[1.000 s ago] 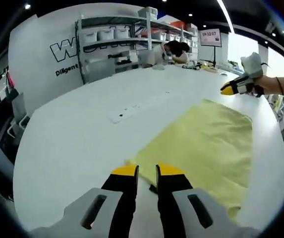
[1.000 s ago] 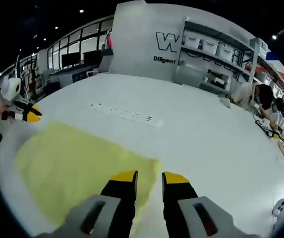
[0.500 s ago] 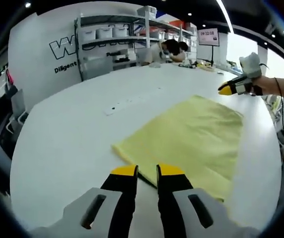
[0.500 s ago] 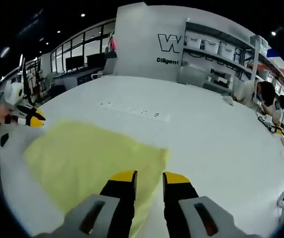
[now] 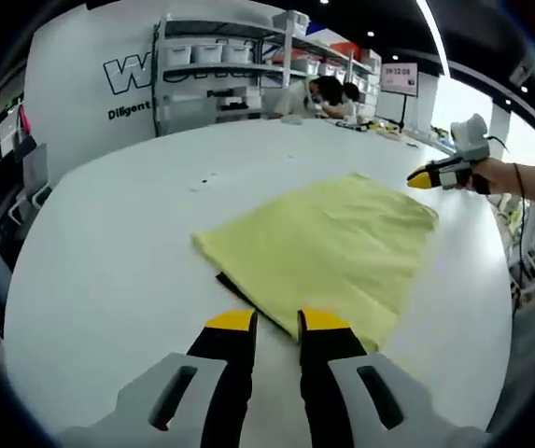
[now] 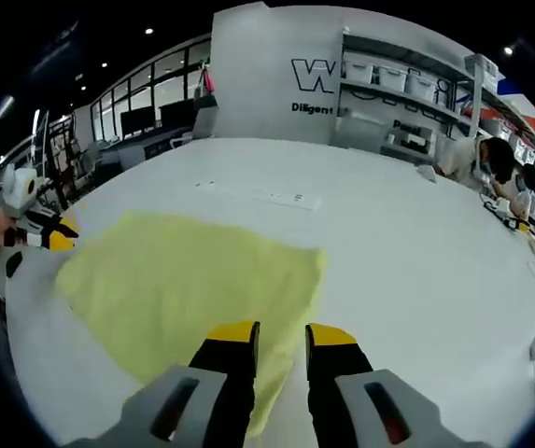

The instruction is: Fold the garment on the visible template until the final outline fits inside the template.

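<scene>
The yellow garment lies flat on the white table, spread as a rough rectangle just beyond your left gripper; in the right gripper view the same cloth reaches from the near edge out toward the middle of the tabletop. It looks thin and limp — light, with no stiffness of its own, so expect it to drape, sag and drag along the smooth surface rather than hold a shape. A dark strip peeks from under its near left edge in the left gripper view, probably part of the template beneath, though too little shows to be sure. Take hold at a corner or along a hem, pinching only the top layer, and lift low so the rest does not slide off its place. Your left gripper has its jaws a narrow gap apart with nothing between them, hanging just short of the near edge. Your right gripper shows the same narrow, empty gap, poised above the near hem of the cloth; seen from the left gripper view it hovers at the far right corner. Farther off stand shelves with bins, and people bend over the far end of the table.
</scene>
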A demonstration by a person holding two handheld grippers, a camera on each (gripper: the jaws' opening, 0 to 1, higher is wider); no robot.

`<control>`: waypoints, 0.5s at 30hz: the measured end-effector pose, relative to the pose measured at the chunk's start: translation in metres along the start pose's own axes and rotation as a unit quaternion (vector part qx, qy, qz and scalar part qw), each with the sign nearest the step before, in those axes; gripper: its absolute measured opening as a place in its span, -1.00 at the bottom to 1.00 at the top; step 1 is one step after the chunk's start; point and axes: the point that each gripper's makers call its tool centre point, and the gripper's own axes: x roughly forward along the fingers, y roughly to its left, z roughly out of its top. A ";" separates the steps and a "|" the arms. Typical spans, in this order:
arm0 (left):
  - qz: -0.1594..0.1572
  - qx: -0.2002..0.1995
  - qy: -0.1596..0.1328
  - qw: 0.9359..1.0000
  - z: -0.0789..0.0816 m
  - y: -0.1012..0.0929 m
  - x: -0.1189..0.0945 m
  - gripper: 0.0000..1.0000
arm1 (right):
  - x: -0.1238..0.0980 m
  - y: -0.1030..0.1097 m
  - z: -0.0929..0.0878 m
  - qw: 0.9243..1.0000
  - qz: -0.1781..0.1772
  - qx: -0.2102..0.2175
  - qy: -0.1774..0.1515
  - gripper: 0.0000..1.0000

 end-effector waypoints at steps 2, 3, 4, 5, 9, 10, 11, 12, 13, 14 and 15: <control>-0.003 -0.005 0.001 1.000 -0.007 -0.006 -0.006 -0.69 | -0.003 0.002 -0.007 1.000 -0.001 0.002 0.002 -0.71; -0.004 -0.006 0.003 1.000 -0.012 -0.011 -0.009 -0.69 | -0.004 0.004 -0.011 1.000 0.003 0.008 0.004 -0.70; -0.005 -0.006 0.004 1.000 -0.013 -0.012 -0.010 -0.69 | -0.004 0.005 -0.013 1.000 0.003 0.009 0.004 -0.69; -0.006 -0.006 0.005 1.000 -0.015 -0.012 -0.010 -0.68 | -0.005 0.005 -0.014 1.000 0.003 0.009 0.005 -0.66; -0.017 -0.007 0.005 1.000 -0.025 -0.022 -0.017 -0.66 | -0.018 0.012 -0.019 1.000 0.019 0.021 -0.004 -0.63; -0.018 -0.008 0.006 1.000 -0.026 -0.023 -0.017 -0.66 | -0.019 0.013 -0.019 1.000 0.021 0.022 -0.004 -0.62; -0.019 -0.010 0.006 1.000 -0.027 -0.023 -0.018 -0.66 | -0.021 0.013 -0.019 1.000 0.022 0.022 -0.005 -0.61; -0.020 -0.011 0.006 1.000 -0.027 -0.024 -0.019 -0.66 | -0.022 0.013 -0.020 0.999 0.023 0.023 -0.006 -0.61; -0.031 -0.028 0.002 0.999 -0.032 -0.032 -0.023 -0.66 | -0.030 0.015 -0.027 0.999 0.030 0.023 -0.001 -0.61; -0.035 -0.039 0.001 0.999 -0.037 -0.037 -0.025 -0.67 | -0.035 0.014 -0.038 0.999 0.031 0.032 0.006 -0.60; -0.039 -0.045 0.002 0.998 -0.040 -0.041 -0.026 -0.67 | -0.038 0.013 -0.046 0.999 0.030 0.040 0.011 -0.59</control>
